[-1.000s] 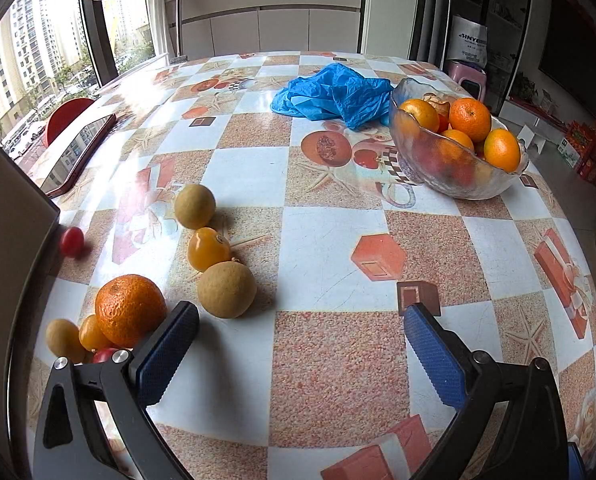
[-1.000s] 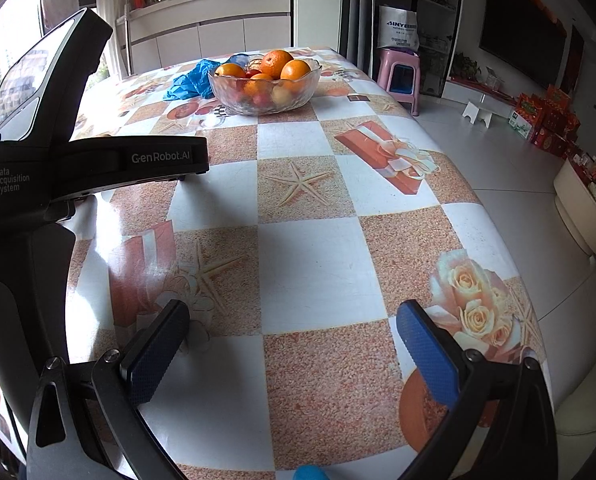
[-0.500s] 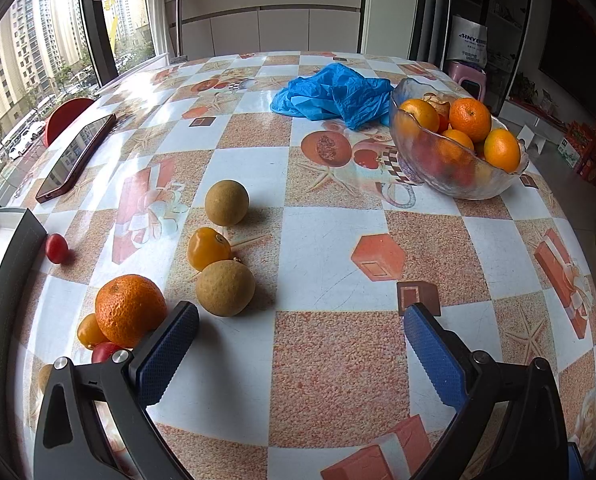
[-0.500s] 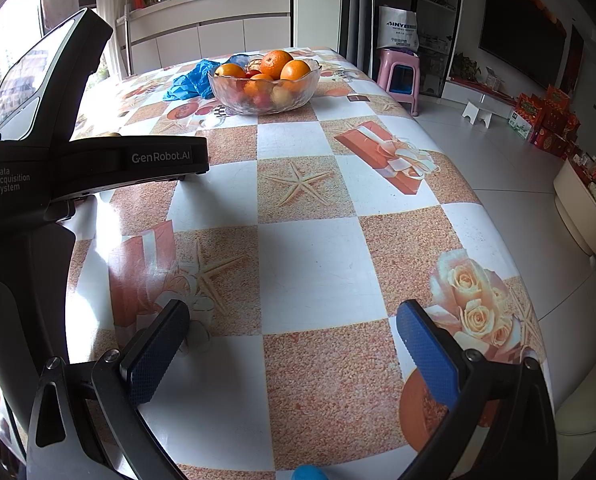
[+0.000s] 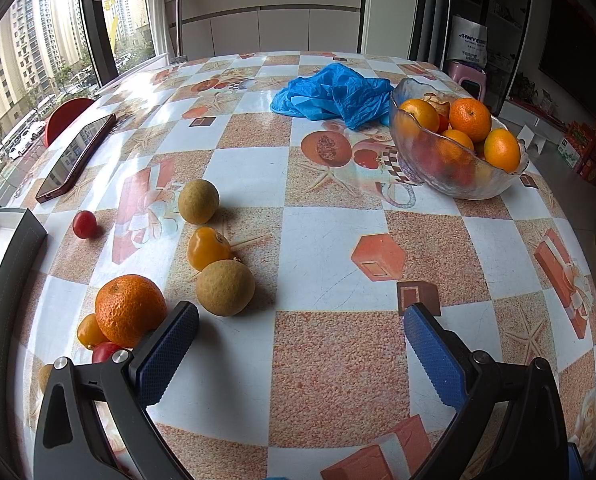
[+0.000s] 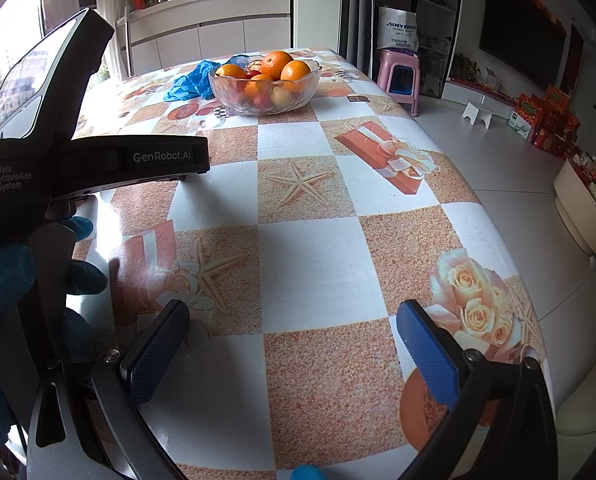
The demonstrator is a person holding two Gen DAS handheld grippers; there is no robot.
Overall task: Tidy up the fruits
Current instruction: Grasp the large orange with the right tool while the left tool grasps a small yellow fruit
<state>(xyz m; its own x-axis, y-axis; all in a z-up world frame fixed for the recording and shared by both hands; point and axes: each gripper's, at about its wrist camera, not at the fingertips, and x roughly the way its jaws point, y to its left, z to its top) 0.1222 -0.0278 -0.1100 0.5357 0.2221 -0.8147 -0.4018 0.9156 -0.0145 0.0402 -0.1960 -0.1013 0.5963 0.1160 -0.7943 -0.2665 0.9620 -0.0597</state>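
Since 1 second ago, the left view has swung left, so a phone and more loose fruit now show.

Both grippers have their jaws spread wide and hold nothing. The left gripper [image 5: 300, 336] sits low over the table [image 5: 330, 240], with the big orange [image 5: 130, 310] just beside its left jaw. Near it lie 2 round brown fruits [image 5: 225, 288], a small yellow fruit [image 5: 208, 249] and a red cherry tomato [image 5: 84, 224]. The glass bowl [image 5: 454, 164], already holding oranges, stands well apart at the far right. The right gripper [image 6: 292, 346] waits over bare table. I think the left gripper is now lined up to pick loose fruit for the bowl.
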